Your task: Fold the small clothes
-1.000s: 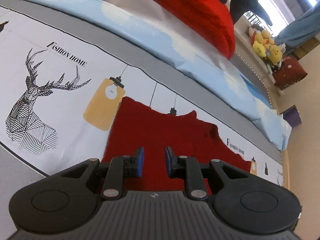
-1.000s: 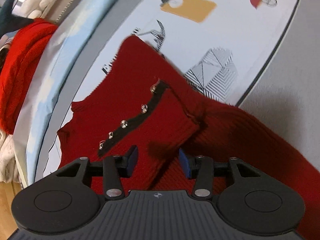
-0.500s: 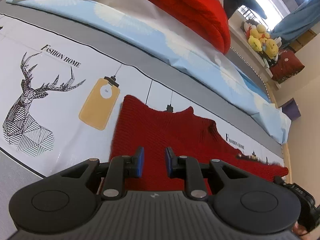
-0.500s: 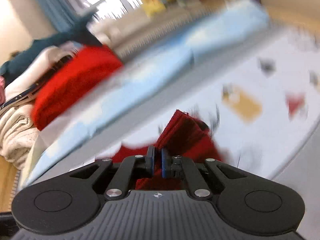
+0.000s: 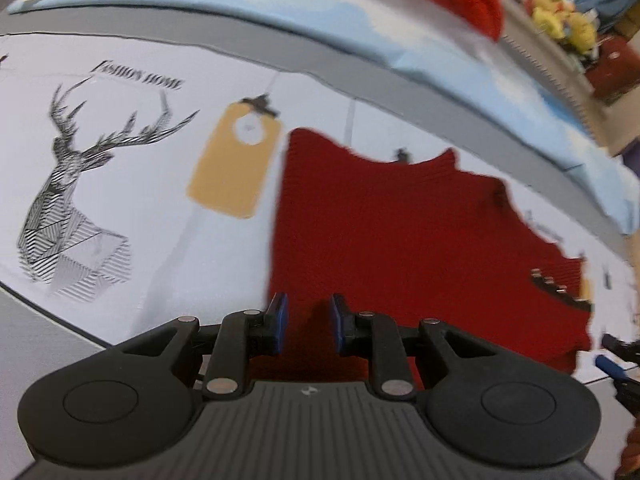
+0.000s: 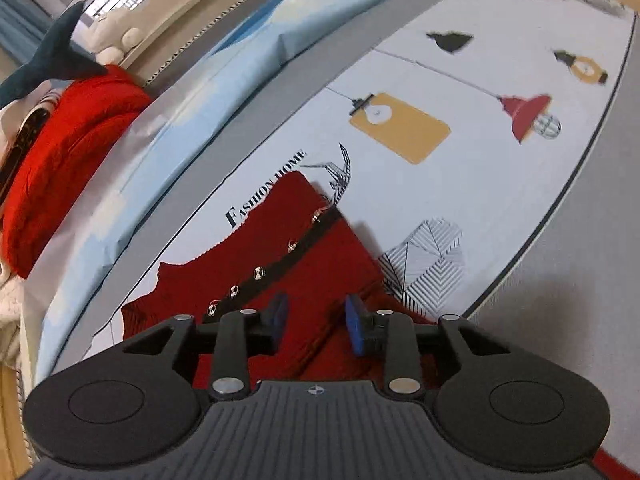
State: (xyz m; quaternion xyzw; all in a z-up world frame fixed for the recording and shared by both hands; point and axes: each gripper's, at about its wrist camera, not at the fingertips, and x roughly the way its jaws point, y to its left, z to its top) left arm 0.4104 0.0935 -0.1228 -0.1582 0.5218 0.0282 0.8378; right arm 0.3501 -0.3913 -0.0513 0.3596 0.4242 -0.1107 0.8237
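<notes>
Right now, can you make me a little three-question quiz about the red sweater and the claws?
1. True or false: the red sweater lies on the printed bedsheet.
2. What runs along the sweater's black strip? A) shiny snaps B) a zipper C) a ribbon bow
3. Fill in: the animal printed on the sheet near the left claw is a ____.

Key: 1 true. 2 A. 3 deer. The right claw has just been opening; both claws are open above the sweater, gripping nothing.
</notes>
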